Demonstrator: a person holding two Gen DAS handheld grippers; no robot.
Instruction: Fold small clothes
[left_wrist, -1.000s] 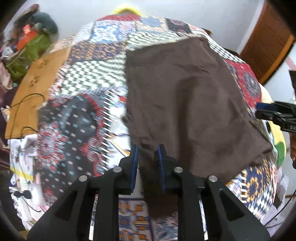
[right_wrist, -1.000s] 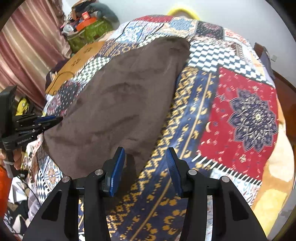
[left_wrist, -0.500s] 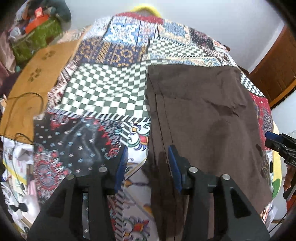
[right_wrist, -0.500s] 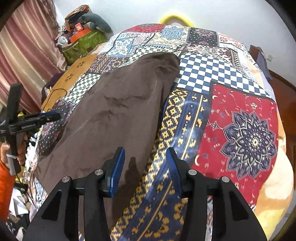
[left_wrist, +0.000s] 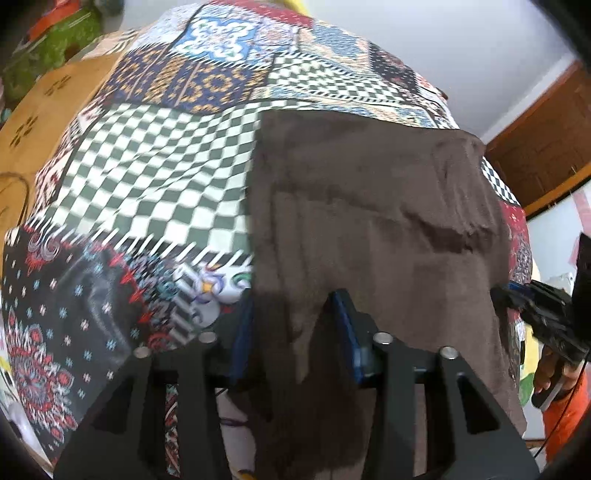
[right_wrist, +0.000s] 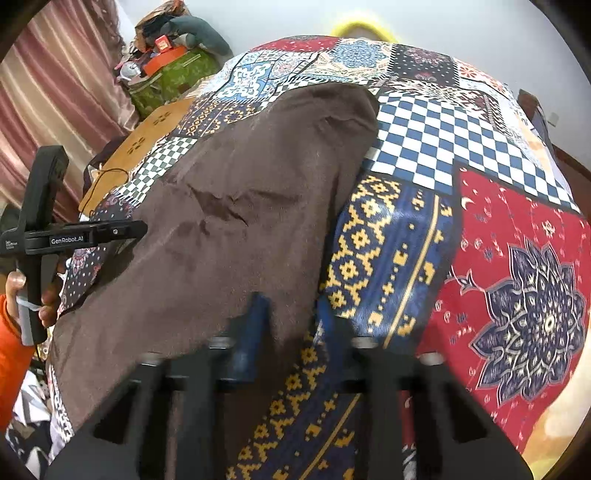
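A brown garment lies spread flat on a patchwork bedspread. My left gripper is open, its fingers straddling the garment's near left edge. My right gripper is open over the garment's near right edge, where brown cloth meets the blue-and-yellow patch. Each gripper shows in the other's view: the right one at the far right, the left one at the far left, both held by a hand in an orange sleeve.
The bedspread covers the whole bed. A wooden board lies at the left edge with a cable on it. Green bags and clutter sit beyond it by a pink curtain. A wooden door stands at the right.
My left gripper let go of the garment's corner, opened, and now sits lower at the near left edge. The garment settled flat. My right gripper stayed open and came down to the near right edge.
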